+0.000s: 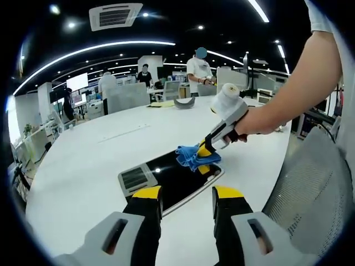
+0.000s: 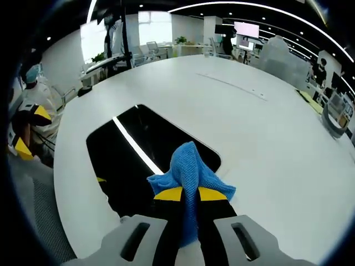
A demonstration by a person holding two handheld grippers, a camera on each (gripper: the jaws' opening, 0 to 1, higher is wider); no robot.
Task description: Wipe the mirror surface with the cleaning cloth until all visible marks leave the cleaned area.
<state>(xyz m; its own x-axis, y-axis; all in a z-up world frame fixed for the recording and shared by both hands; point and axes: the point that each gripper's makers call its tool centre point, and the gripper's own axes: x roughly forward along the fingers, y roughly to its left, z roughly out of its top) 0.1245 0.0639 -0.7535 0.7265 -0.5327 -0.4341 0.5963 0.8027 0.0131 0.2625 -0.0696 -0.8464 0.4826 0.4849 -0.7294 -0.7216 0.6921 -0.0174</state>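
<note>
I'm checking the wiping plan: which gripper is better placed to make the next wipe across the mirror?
The right gripper: its jaws are shut on the blue cloth, which sits on the mirror. The left gripper is open, holds nothing and hangs at the mirror's near edge.

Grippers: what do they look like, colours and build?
Both alike: the left gripper and right gripper have grey slotted bodies and black jaws with yellow tips. In the left gripper view the right one shows a light grey handle, held by an arm in a white short sleeve.

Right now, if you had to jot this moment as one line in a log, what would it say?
right gripper: shut on blue cloth | cloth: on mirror | left gripper: open, holding nothing, near mirror edge | table: white
</note>
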